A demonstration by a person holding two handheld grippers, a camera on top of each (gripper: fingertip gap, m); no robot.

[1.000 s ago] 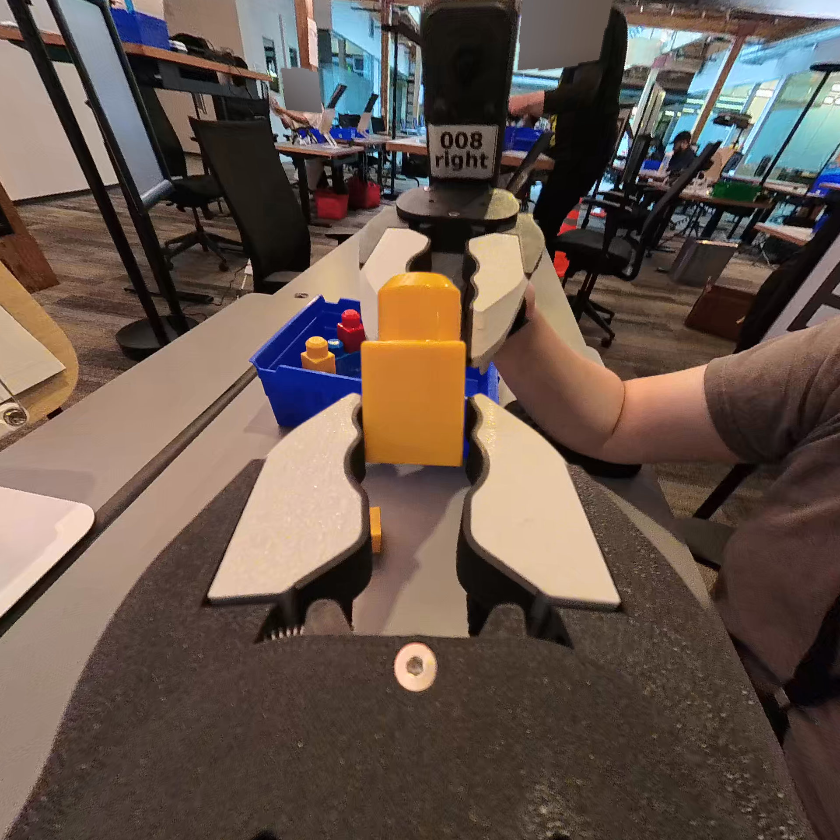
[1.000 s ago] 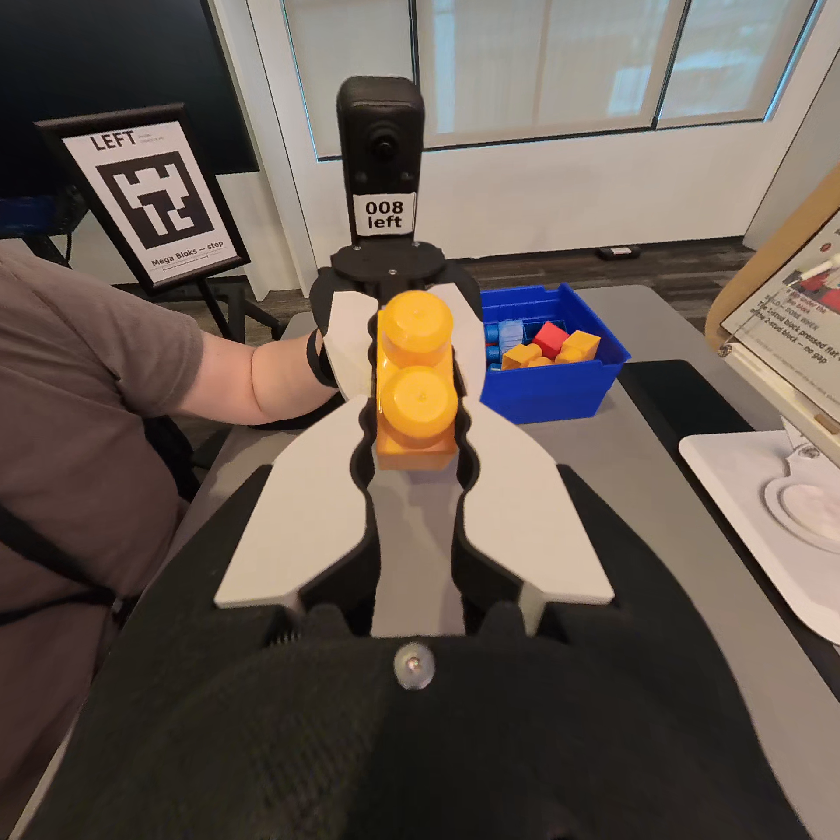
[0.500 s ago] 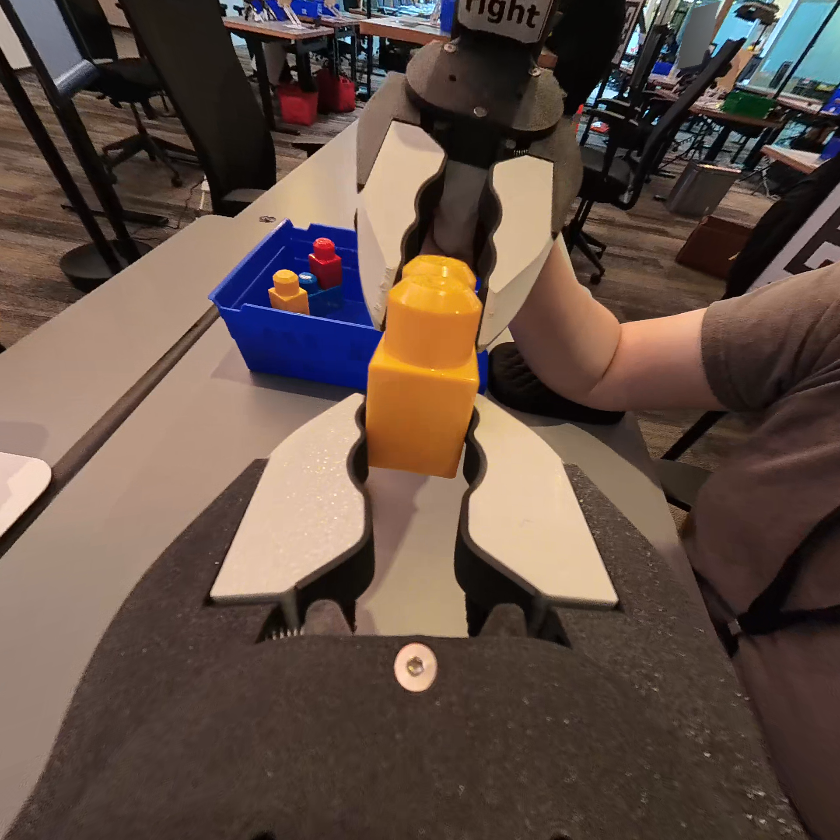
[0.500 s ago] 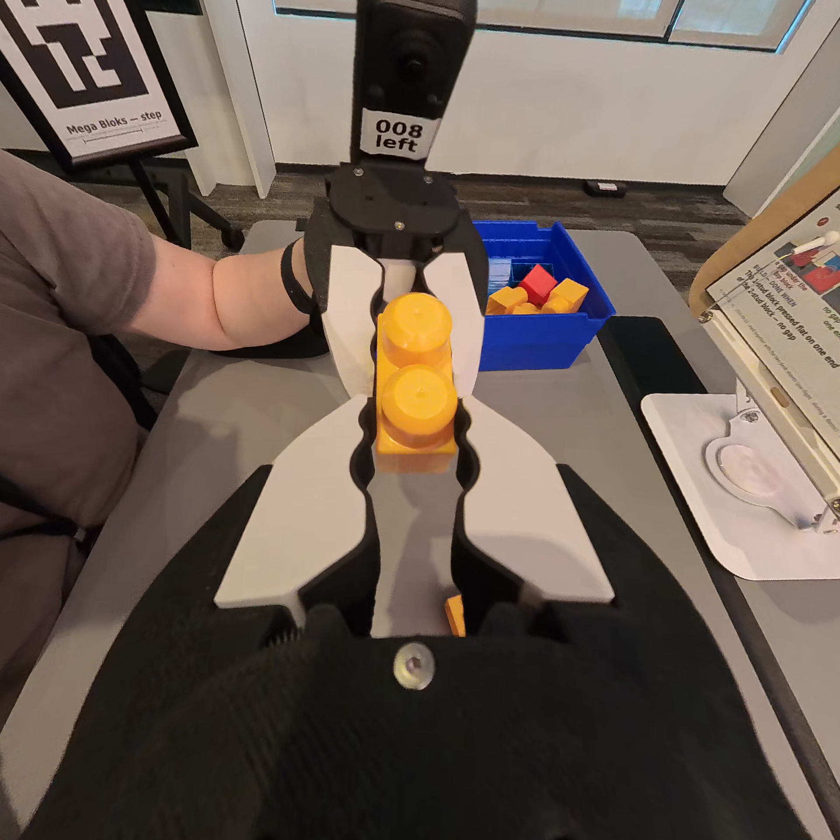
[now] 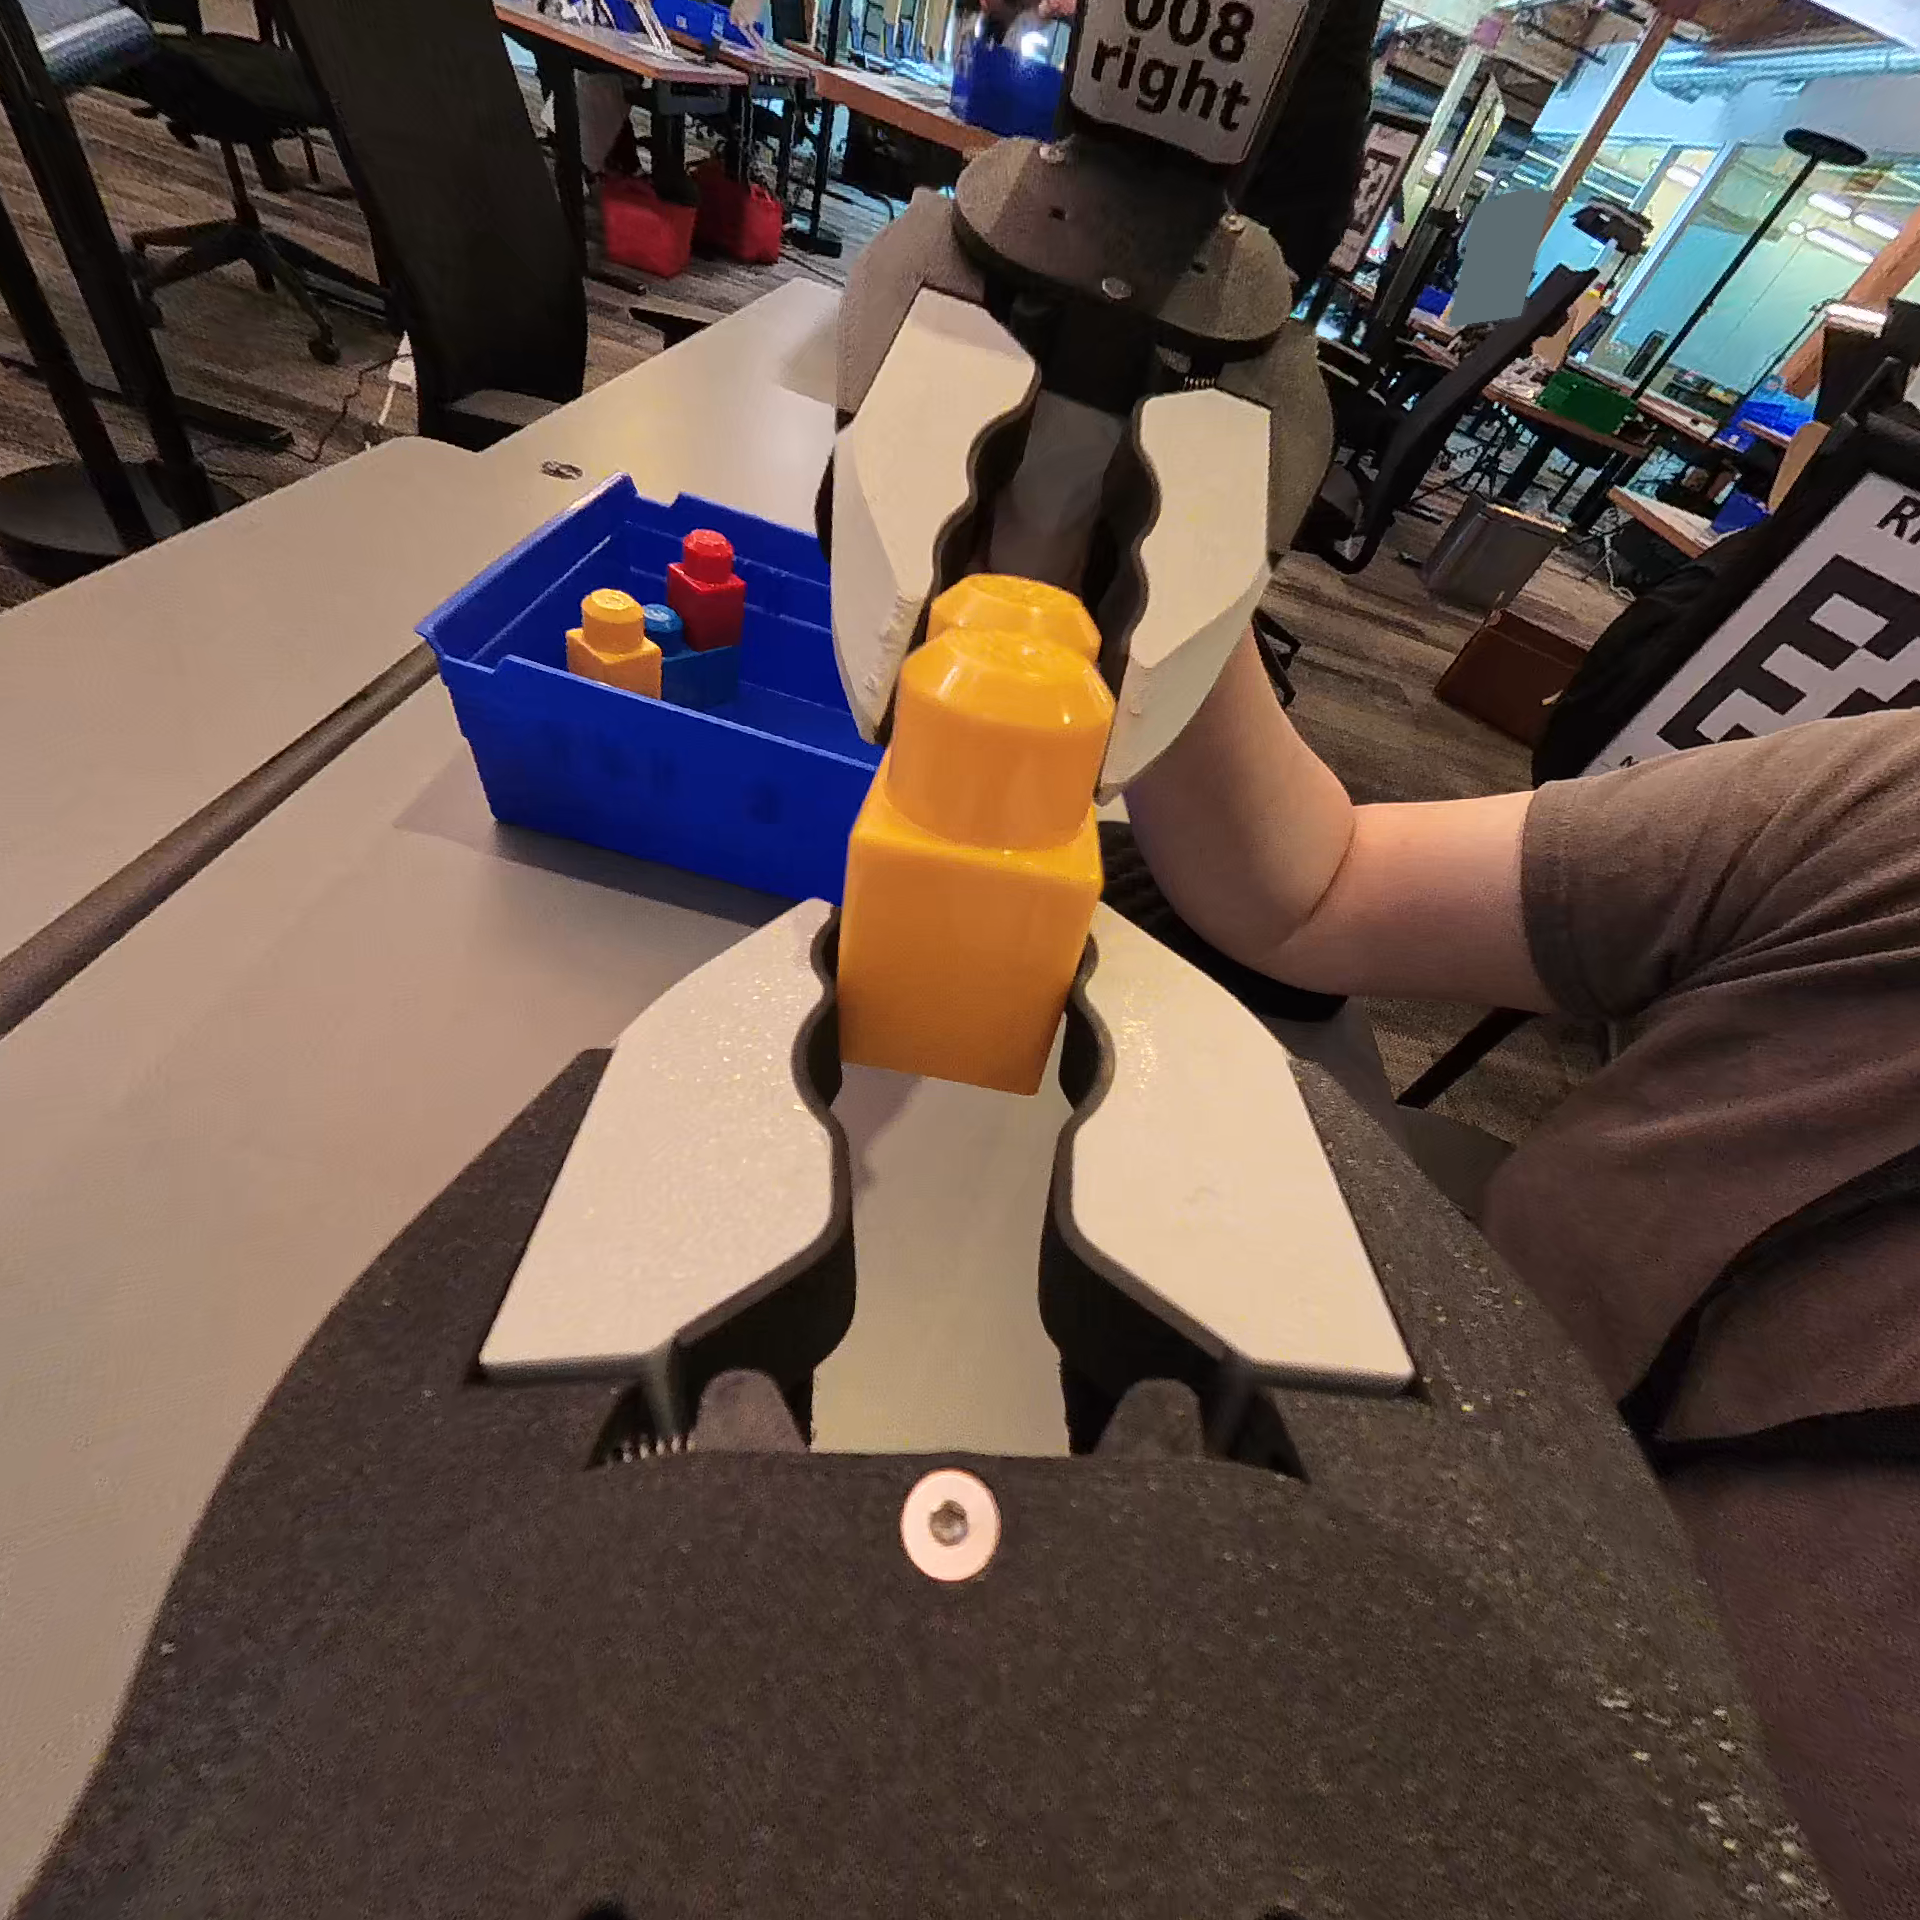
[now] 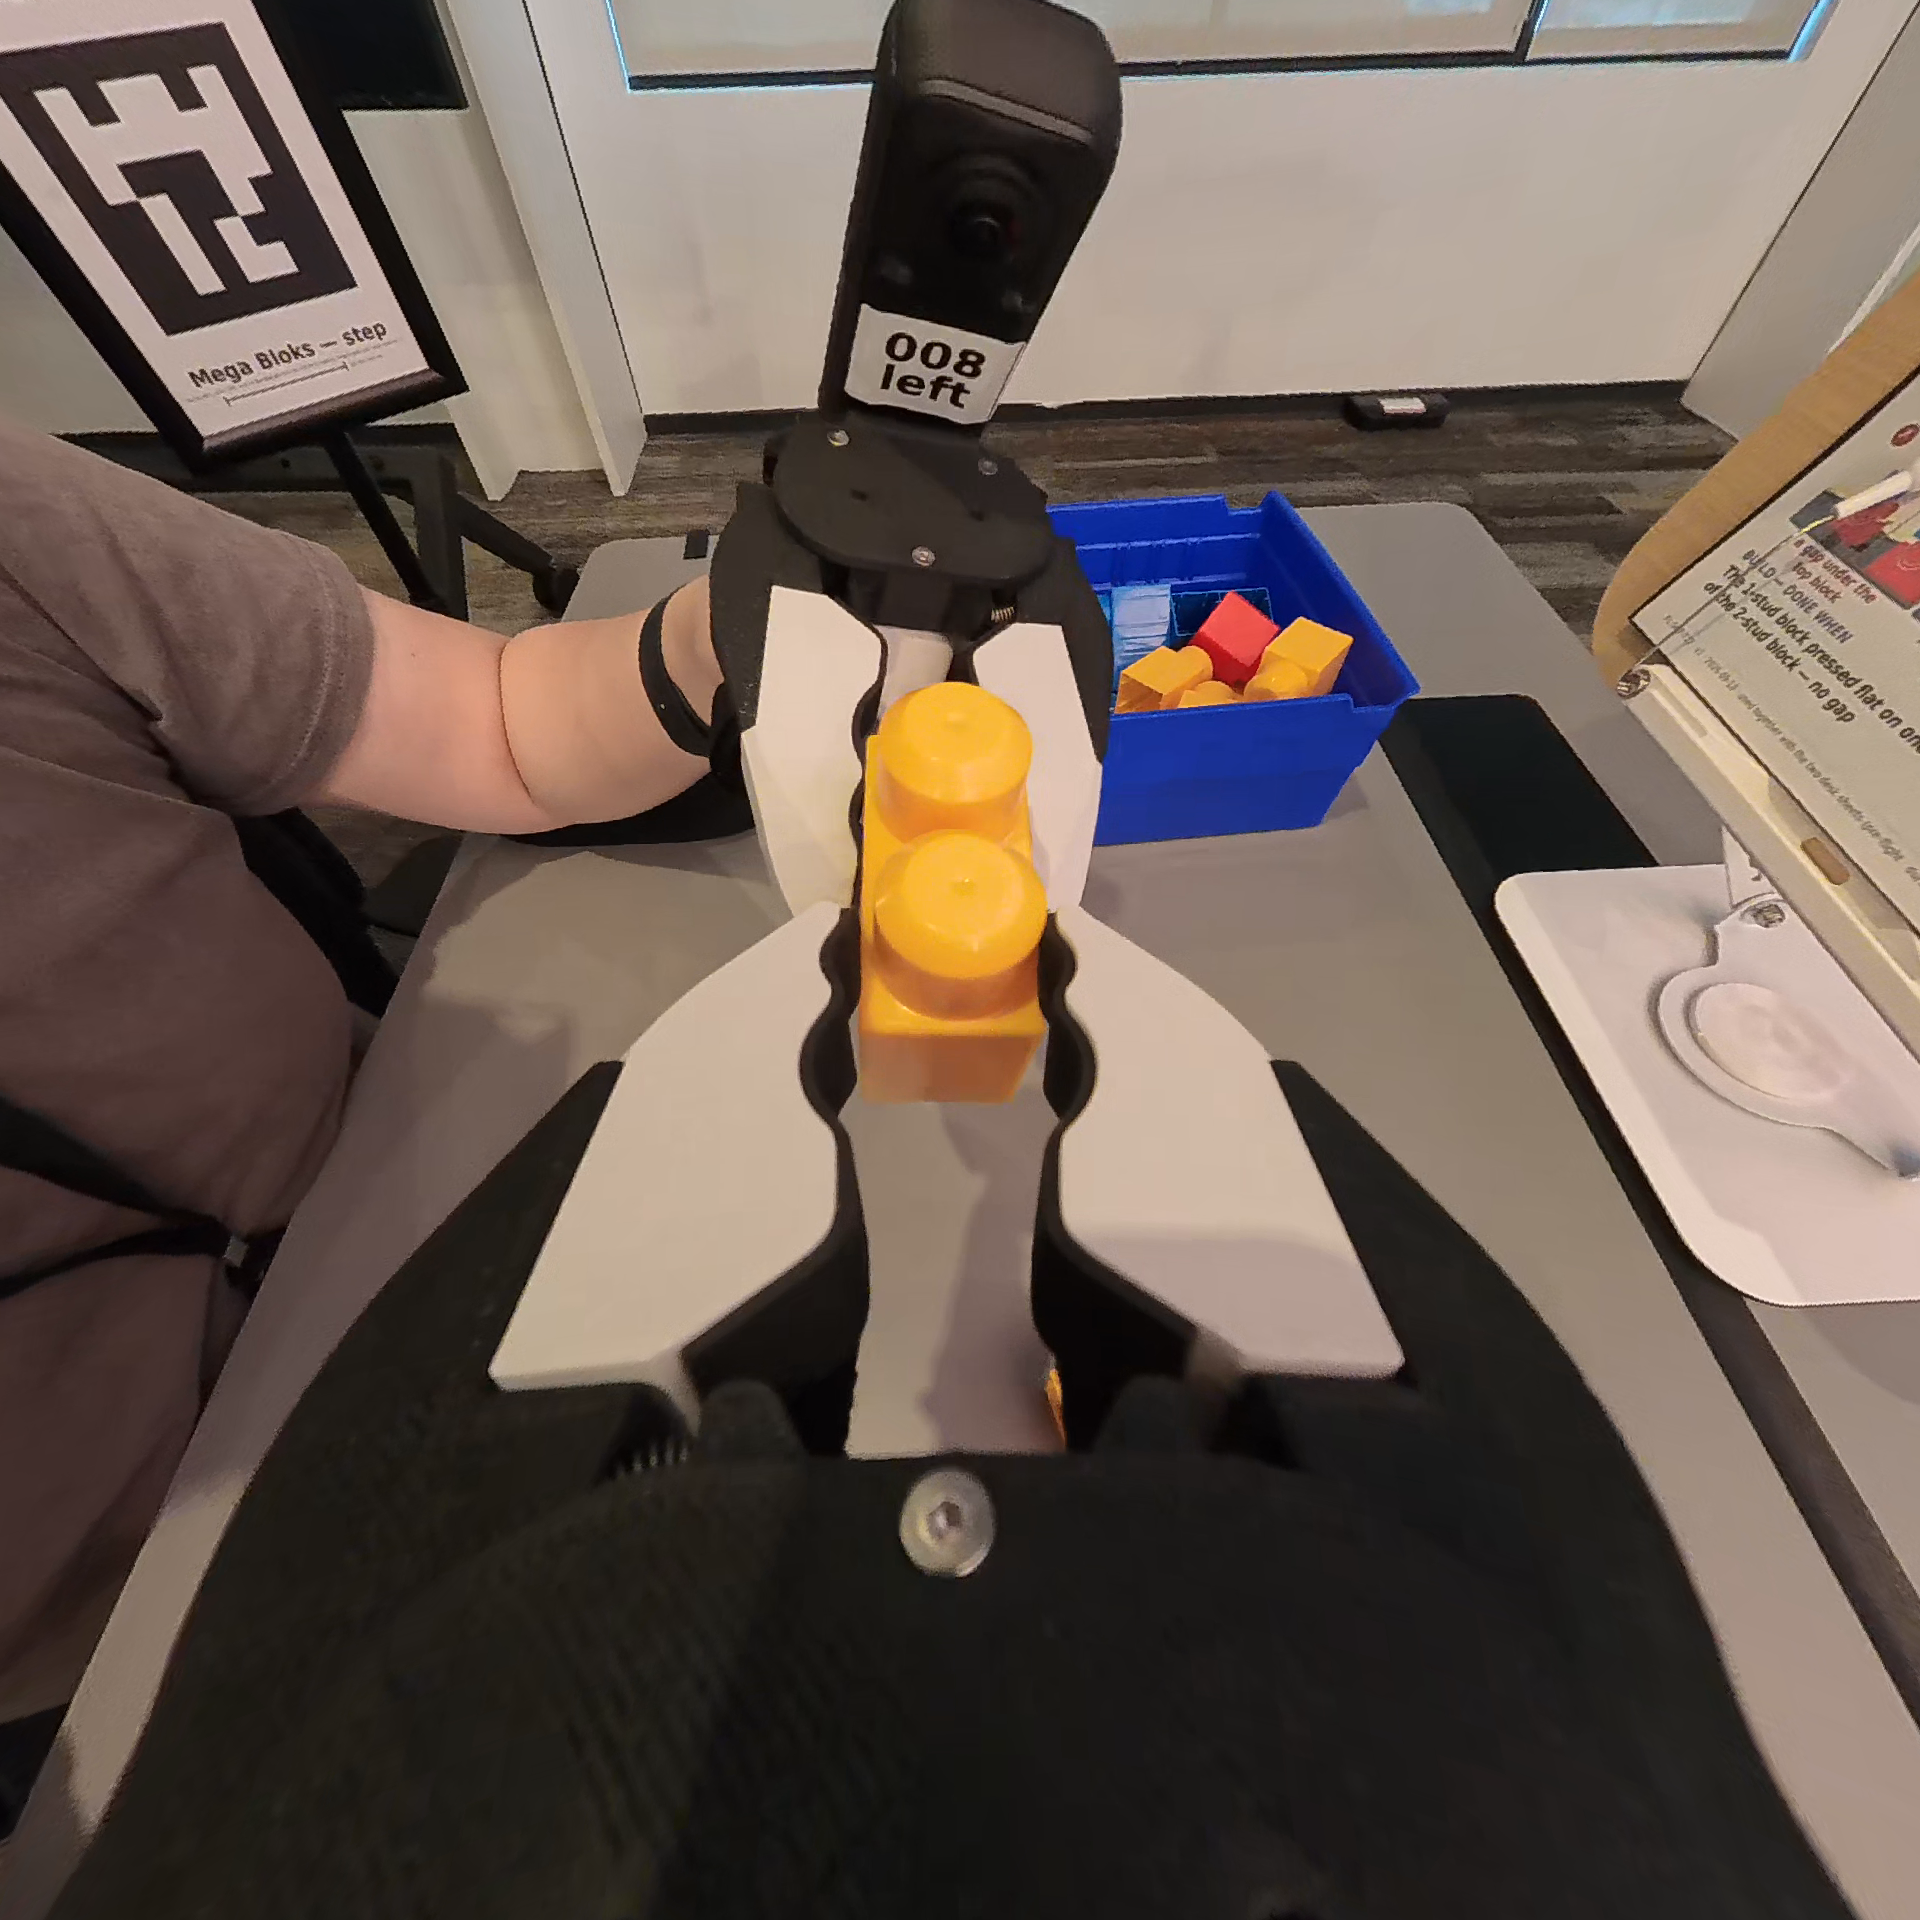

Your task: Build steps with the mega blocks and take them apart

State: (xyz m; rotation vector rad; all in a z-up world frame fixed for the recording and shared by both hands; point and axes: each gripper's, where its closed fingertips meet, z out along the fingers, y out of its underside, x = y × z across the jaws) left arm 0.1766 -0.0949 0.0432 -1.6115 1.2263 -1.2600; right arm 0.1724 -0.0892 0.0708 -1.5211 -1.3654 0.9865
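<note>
Left hand-held gripper [image 5: 956, 997]: jaws closed on the near end of the yellow two-stud block [image 5: 971, 914], pads on its two side faces. Right hand-held gripper [image 6: 940, 987]: same grip on the opposite end; in the left wrist view it shows across the block, tips flanking the far stud [image 5: 1013, 613].

Key relation: the block's long axis runs straight along the line between the two grippers, studs up, one stud toward each. The grippers face each other nose to nose, with the block bridging the gap. It's held clear above the grey bench [image 6: 1299, 935], not resting on it. Neither side is nearer; each owns one end.

A small piece of yellow block [image 6: 1051, 1397] shows low between the right gripper's jaws, below the held block. Probably the one-stud piece sitting on the bench, but it's mostly hidden.

Blue bin [image 6: 1247, 769] with spare yellow and red blocks sits on the bench just beside the grippers, on the side away from the person.

My read: next move needs one side to let go, otherwise they fight along that axis.
</note>
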